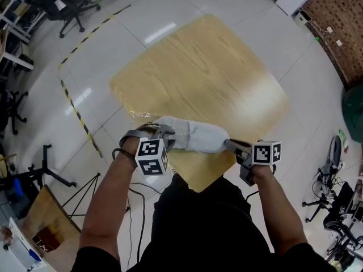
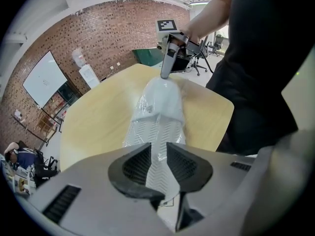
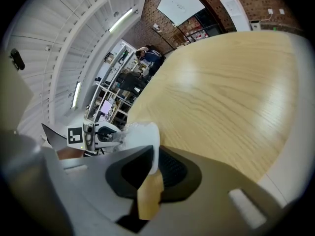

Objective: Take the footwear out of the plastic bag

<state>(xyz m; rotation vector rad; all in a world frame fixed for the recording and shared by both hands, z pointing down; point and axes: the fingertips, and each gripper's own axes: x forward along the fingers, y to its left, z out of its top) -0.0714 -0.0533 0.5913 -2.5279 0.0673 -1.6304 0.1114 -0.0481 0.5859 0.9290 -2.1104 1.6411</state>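
A white shoe (image 1: 195,136) wrapped in a clear plastic bag (image 2: 142,102) lies at the near corner of the wooden table (image 1: 198,67). Its ribbed sole (image 2: 157,132) faces the left gripper view. My left gripper (image 1: 164,132) is at the shoe's left end. In its own view the left gripper (image 2: 158,156) has its pads close together, with crinkled plastic between them. My right gripper (image 1: 229,145) is shut on the shoe's other end, and the white rim (image 3: 147,141) shows between its pads. The right gripper's tips (image 2: 165,74) meet the far end of the shoe.
The table's near corner (image 1: 195,186) points at the person's body. Yellow-black tape (image 1: 76,106) runs on the floor to the left, with office chairs (image 1: 68,4) beyond. A tripod (image 1: 51,174) stands at the lower left. A brick wall with a whiteboard (image 2: 44,80) is behind the table.
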